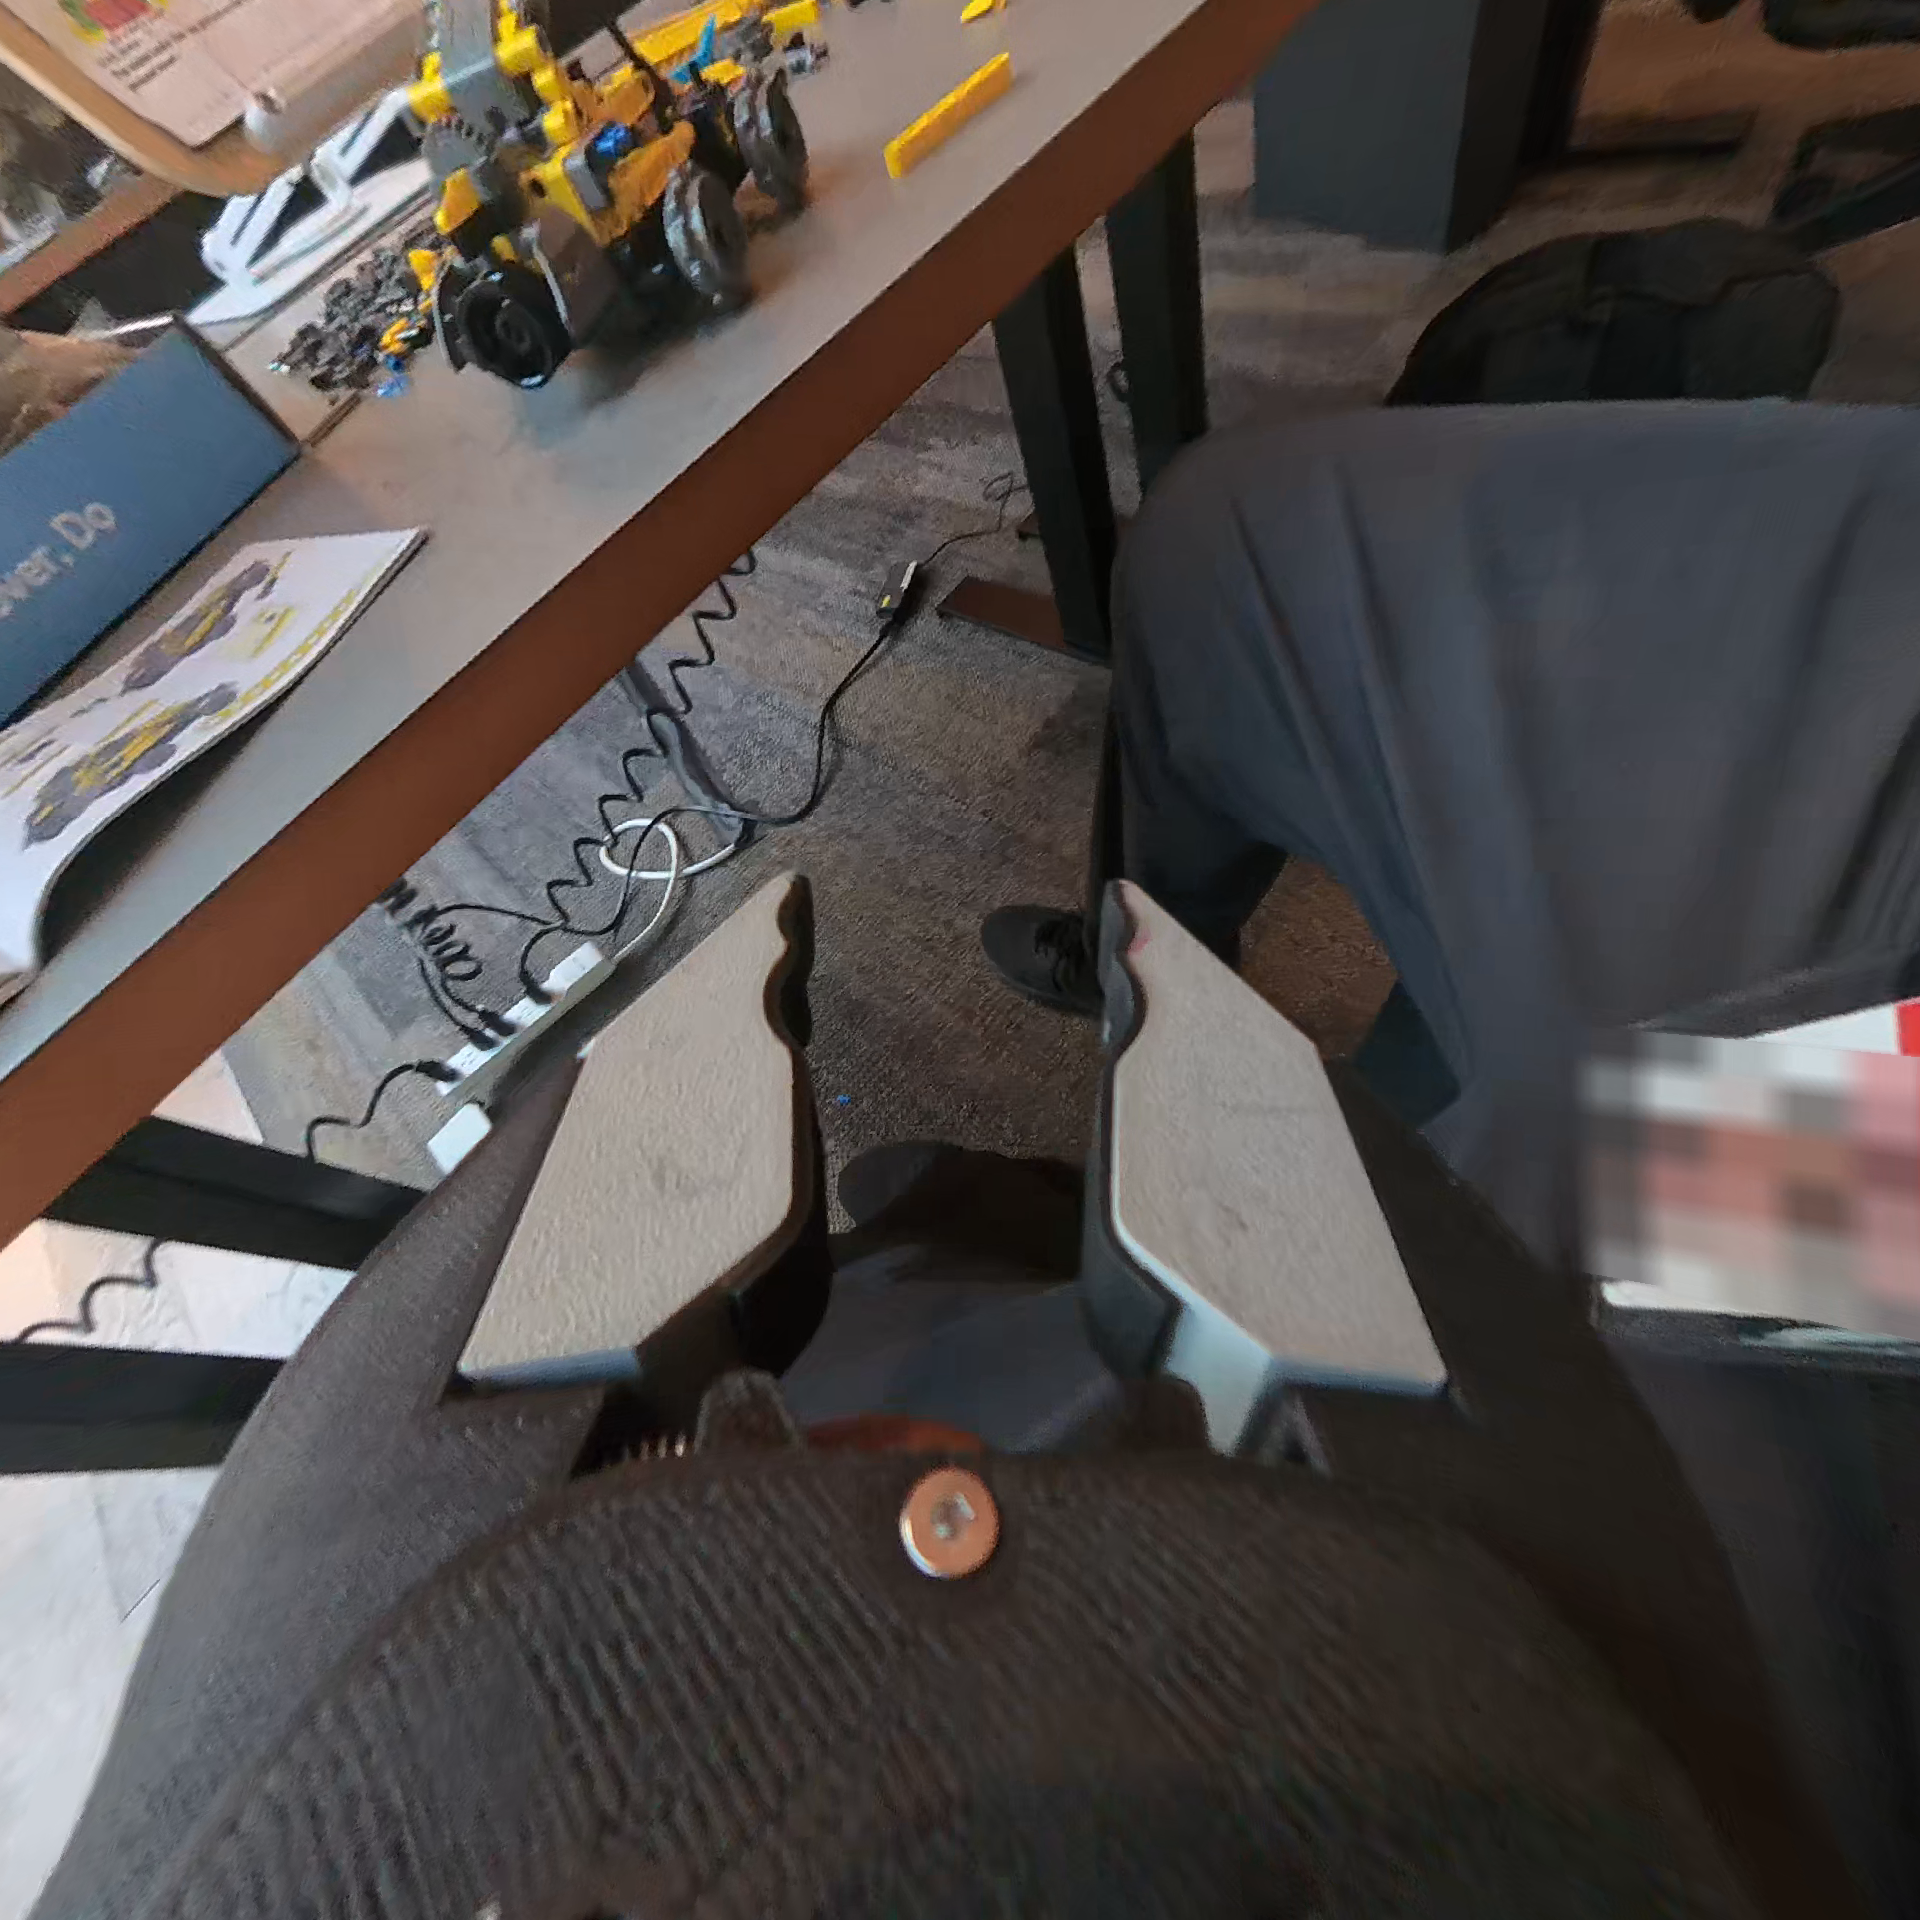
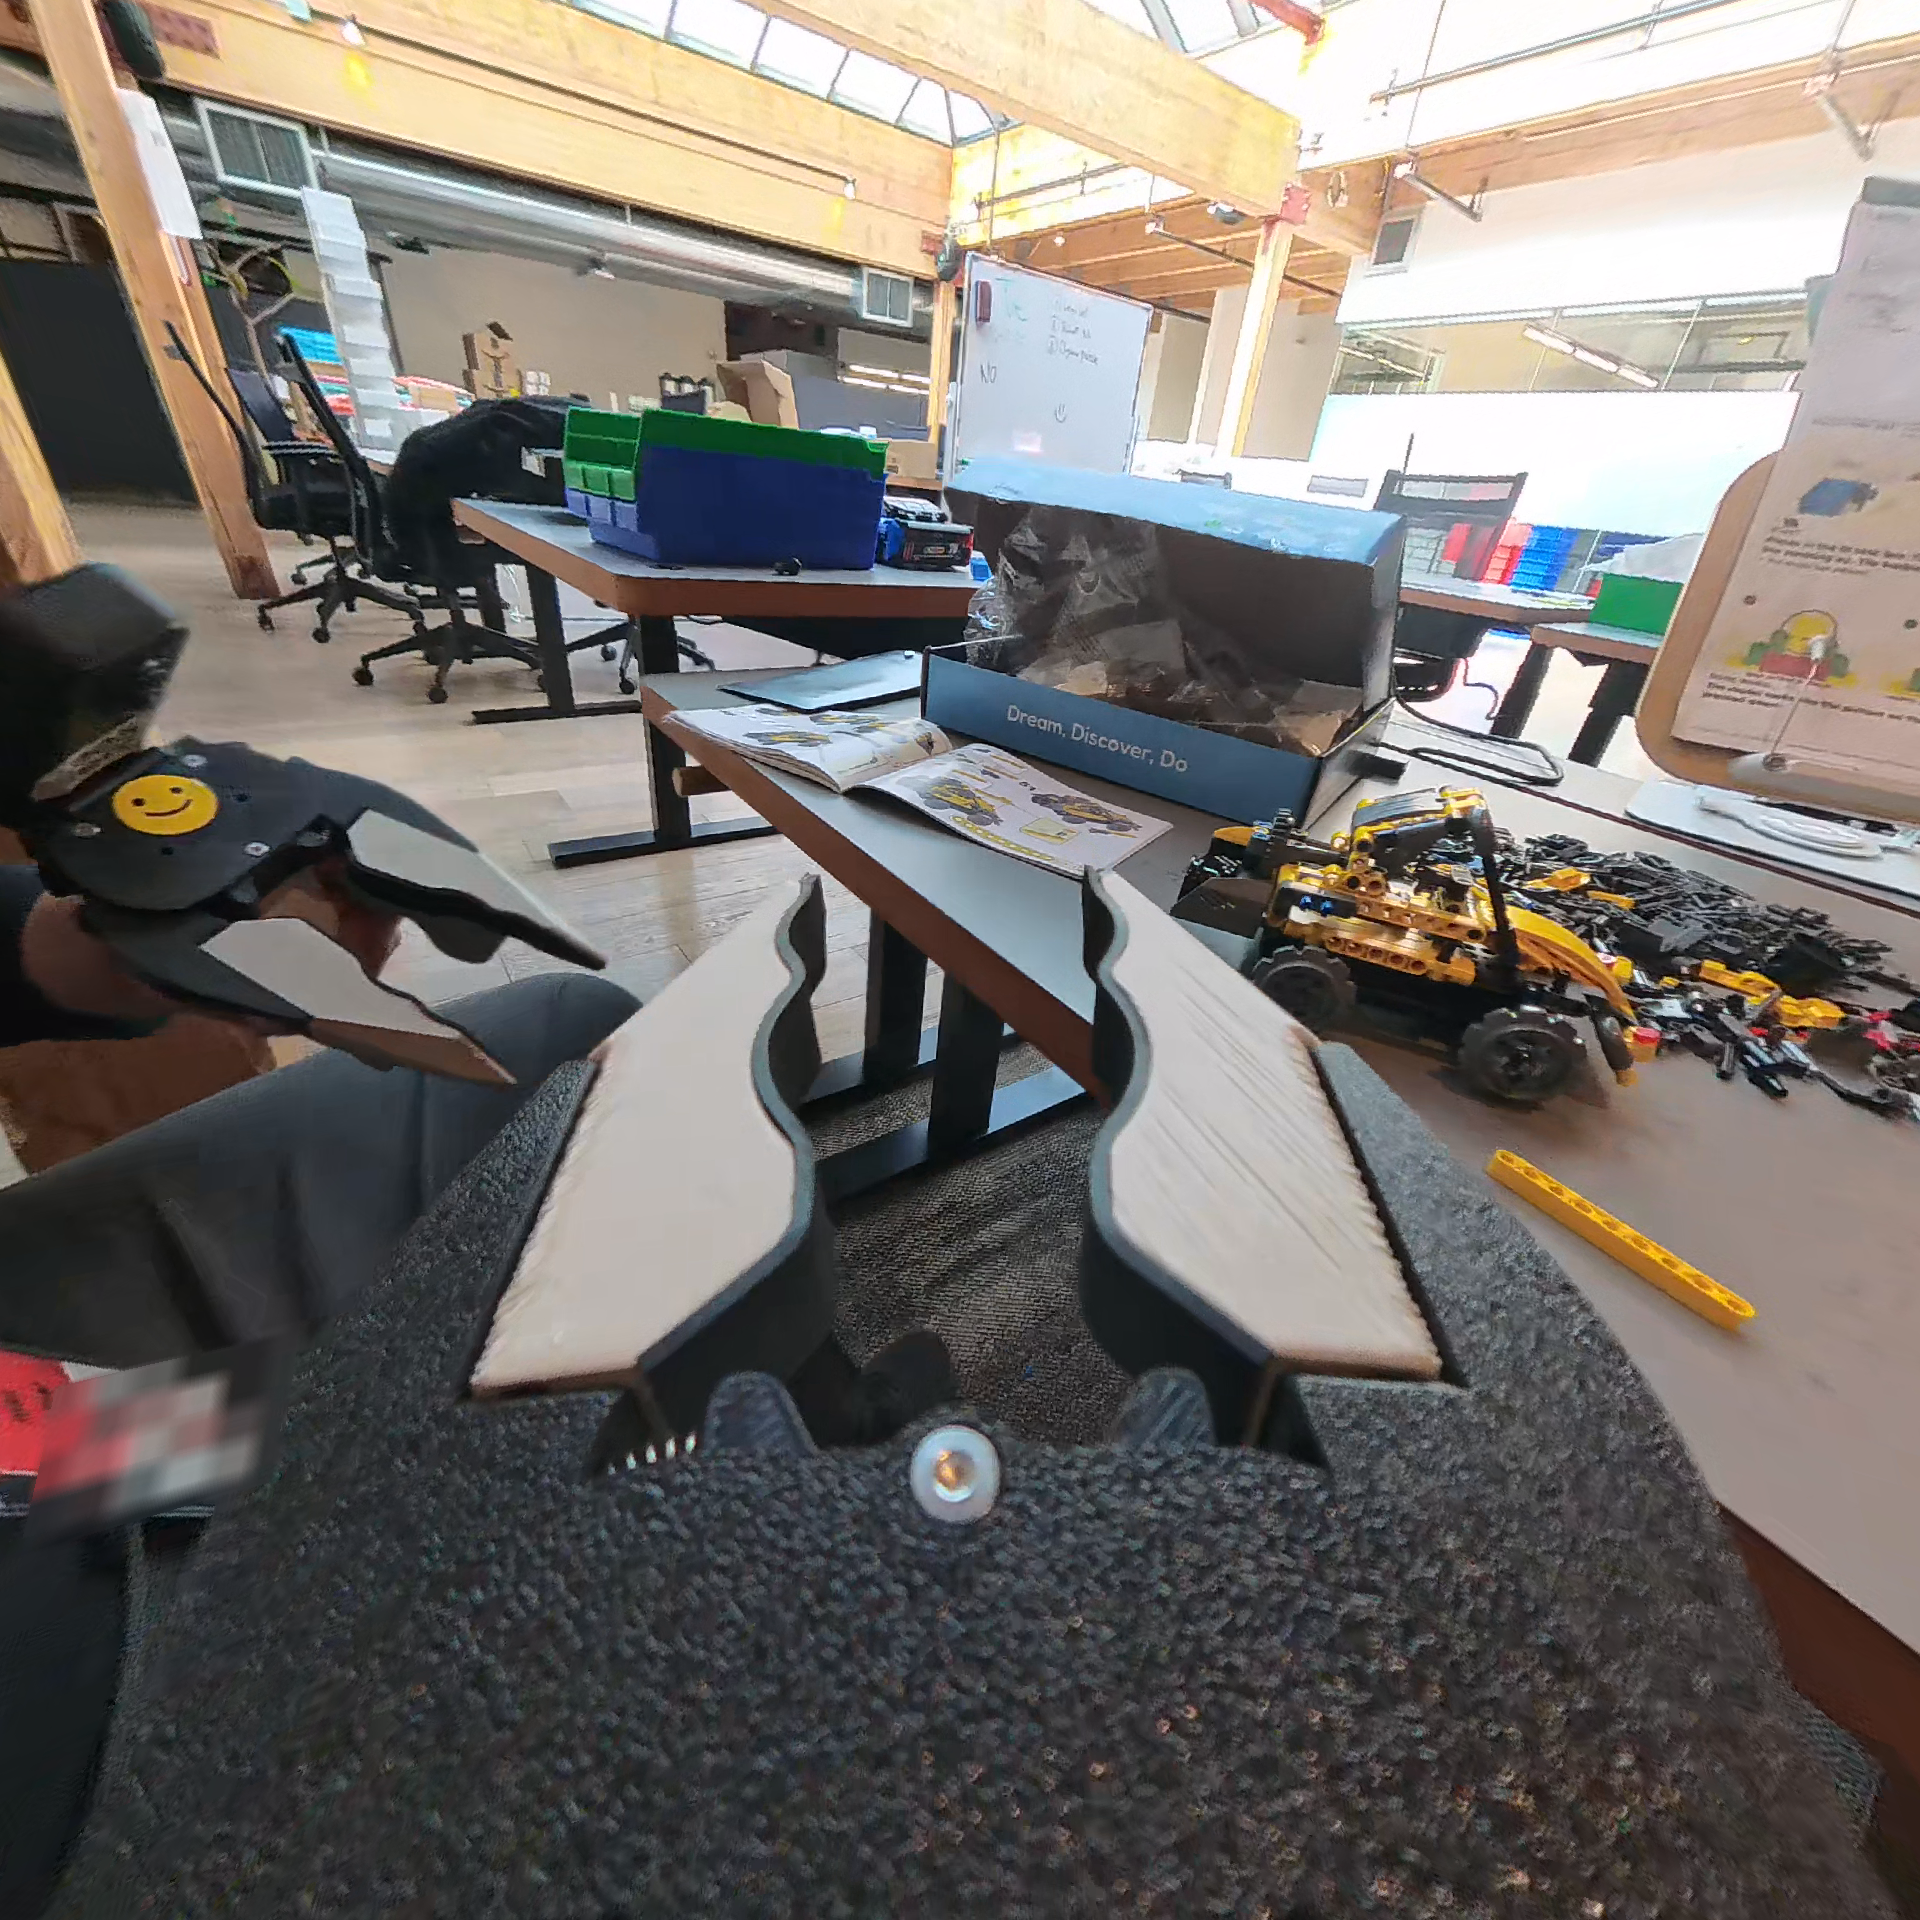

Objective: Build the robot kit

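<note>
My left gripper [image 1: 951,899] is open and empty, held below the table edge over the carpet, beside a person's grey trouser leg [image 1: 1507,665]. It also shows at the left of the right wrist view [image 2: 551,1013], open. My right gripper [image 2: 951,899] is open and empty, just off the near table edge. A yellow and black brick-built vehicle [image 2: 1423,935] stands on the table to its right; it also shows in the left wrist view [image 1: 613,197]. A loose yellow beam [image 2: 1621,1236] lies nearer on the table and shows in the left wrist view too [image 1: 948,114].
A pile of small black and yellow parts [image 2: 1704,935], an open instruction booklet [image 2: 914,774] and an open blue box [image 2: 1164,665] lie on the grey table [image 2: 1714,1455]. Cables and a power strip [image 1: 520,1018] lie on the carpet under it. Office chairs [image 2: 343,520] and another table with blue bins [image 2: 738,488] stand behind. Across from one pair of fingers to the other is roughly 25 cm.
</note>
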